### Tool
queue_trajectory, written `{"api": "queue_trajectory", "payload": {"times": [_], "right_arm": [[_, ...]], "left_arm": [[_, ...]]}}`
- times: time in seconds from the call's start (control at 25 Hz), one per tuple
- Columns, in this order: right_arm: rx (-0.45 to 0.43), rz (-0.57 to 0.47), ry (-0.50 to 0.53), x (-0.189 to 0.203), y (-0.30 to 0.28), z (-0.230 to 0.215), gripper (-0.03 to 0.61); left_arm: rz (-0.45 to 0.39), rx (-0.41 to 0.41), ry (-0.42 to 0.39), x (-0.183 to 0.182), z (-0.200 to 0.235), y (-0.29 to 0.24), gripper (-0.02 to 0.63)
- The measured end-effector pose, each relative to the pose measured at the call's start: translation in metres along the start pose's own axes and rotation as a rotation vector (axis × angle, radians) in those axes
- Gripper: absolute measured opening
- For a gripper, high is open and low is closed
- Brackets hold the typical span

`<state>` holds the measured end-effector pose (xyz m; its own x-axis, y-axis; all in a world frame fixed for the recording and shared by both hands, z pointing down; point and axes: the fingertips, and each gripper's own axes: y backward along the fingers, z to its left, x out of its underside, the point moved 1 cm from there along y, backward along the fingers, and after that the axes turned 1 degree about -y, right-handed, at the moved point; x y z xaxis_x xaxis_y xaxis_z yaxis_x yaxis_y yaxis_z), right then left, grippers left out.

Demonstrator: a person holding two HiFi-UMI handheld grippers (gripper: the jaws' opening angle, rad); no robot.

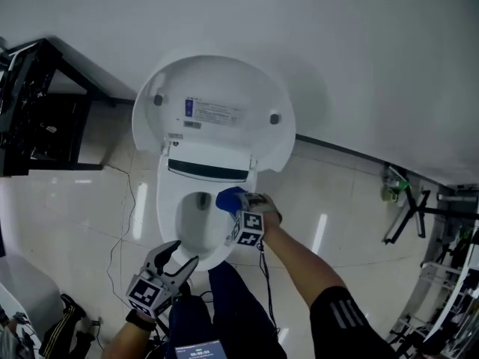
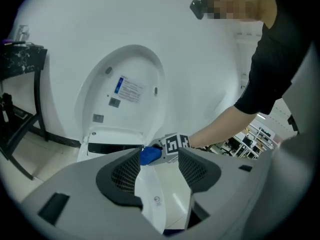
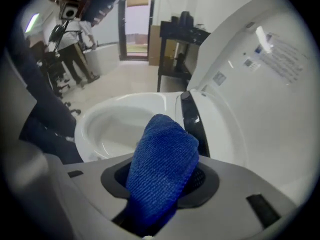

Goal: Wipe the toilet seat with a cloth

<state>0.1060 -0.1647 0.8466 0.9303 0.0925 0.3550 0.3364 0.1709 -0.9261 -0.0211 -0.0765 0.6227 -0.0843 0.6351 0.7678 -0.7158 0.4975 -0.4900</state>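
Item: blue cloth (image 1: 229,198), bunched and pinched in your right gripper (image 1: 238,204), whose jaws are clamped on it with the wad bulging out past them. Position: at the right rear of the toilet seat (image 1: 166,215), just beside the black strip (image 1: 207,172) below the raised lid (image 1: 217,103). Your left gripper (image 1: 182,264): jaws wide apart, holding nothing, at the seat's front edge. Floor (image 1: 337,200): pale glossy tile.
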Motion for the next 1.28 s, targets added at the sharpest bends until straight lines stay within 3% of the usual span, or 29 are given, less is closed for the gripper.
{"api": "queue_trajectory", "payload": {"times": [0.12, 0.24, 0.6, 0.76, 1.04, 1.28], "right_arm": [[0.004, 0.060, 0.128, 0.012, -0.043, -0.003, 0.212], [0.011, 0.102, 0.174, 0.024, -0.072, -0.004, 0.213], [0.021, 0.123, 0.146, 0.043, -0.088, 0.004, 0.213], [0.030, 0.146, 0.045, 0.055, -0.084, 0.022, 0.213], [-0.029, 0.197, -0.036, 0.067, -0.071, 0.115, 0.212], [-0.060, 0.222, -0.110, 0.054, -0.065, 0.210, 0.212]], "left_arm": [[0.018, -0.018, 0.061, 0.016, 0.007, -0.014, 0.242], [0.036, -0.041, 0.100, 0.031, 0.017, -0.023, 0.242], [0.088, -0.044, 0.112, 0.051, 0.036, -0.044, 0.242], [0.118, -0.033, 0.032, 0.071, 0.051, -0.056, 0.242], [0.142, -0.003, -0.003, 0.096, 0.044, -0.050, 0.242], [0.157, 0.061, -0.009, 0.110, 0.019, -0.035, 0.242]]}}
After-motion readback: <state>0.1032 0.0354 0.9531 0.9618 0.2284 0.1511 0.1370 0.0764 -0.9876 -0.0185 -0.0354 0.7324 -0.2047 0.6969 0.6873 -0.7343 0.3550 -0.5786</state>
